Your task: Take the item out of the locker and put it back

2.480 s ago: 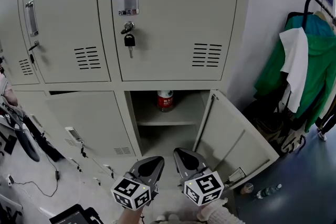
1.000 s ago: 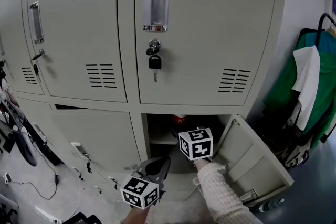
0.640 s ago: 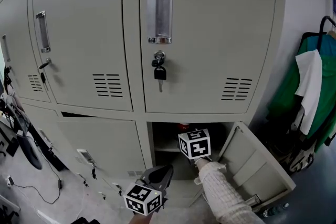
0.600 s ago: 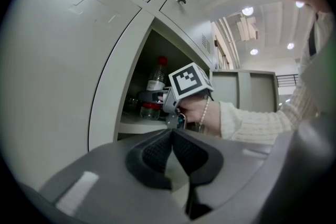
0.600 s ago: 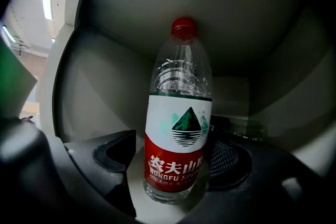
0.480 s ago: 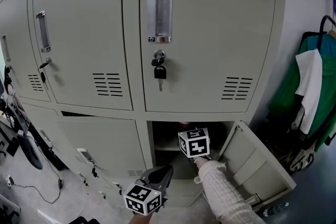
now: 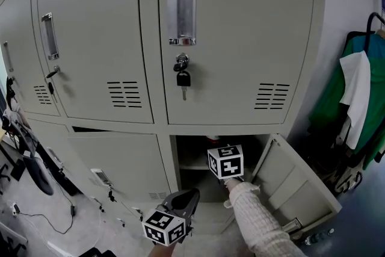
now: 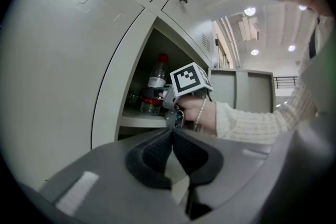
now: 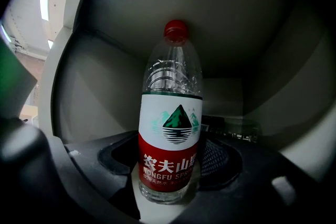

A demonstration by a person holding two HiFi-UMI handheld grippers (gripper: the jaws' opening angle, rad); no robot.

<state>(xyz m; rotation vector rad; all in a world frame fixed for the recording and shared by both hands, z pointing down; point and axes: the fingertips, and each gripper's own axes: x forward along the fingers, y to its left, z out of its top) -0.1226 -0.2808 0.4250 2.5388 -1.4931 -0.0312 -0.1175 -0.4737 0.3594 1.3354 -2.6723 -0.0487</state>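
A clear water bottle (image 9: 170,139) with a red cap and a red-and-white label stands upright on the shelf (image 8: 135,120) of the open lower locker (image 7: 191,156). My right gripper (image 9: 170,168) reaches into that compartment; its jaws have just been closing, and the pads now sit against both sides of the bottle's lower label. In the head view only its marker cube (image 7: 225,161) and a knit sleeve (image 7: 255,219) show. My left gripper (image 7: 183,198) hangs low in front of the locker, shut and holding nothing. In the left gripper view the bottle (image 8: 154,86) shows just beyond the right gripper.
The locker's door (image 7: 295,183) swings open to the right. Closed locker doors surround it; the one above has a key (image 7: 183,78) in its lock. Green and white clothes (image 7: 358,99) hang at the right. Cables and gear (image 7: 30,171) lie on the floor at the left.
My right gripper has gone from in front of the locker into the open compartment, and over the last second it stays there. The left gripper has kept low and still.
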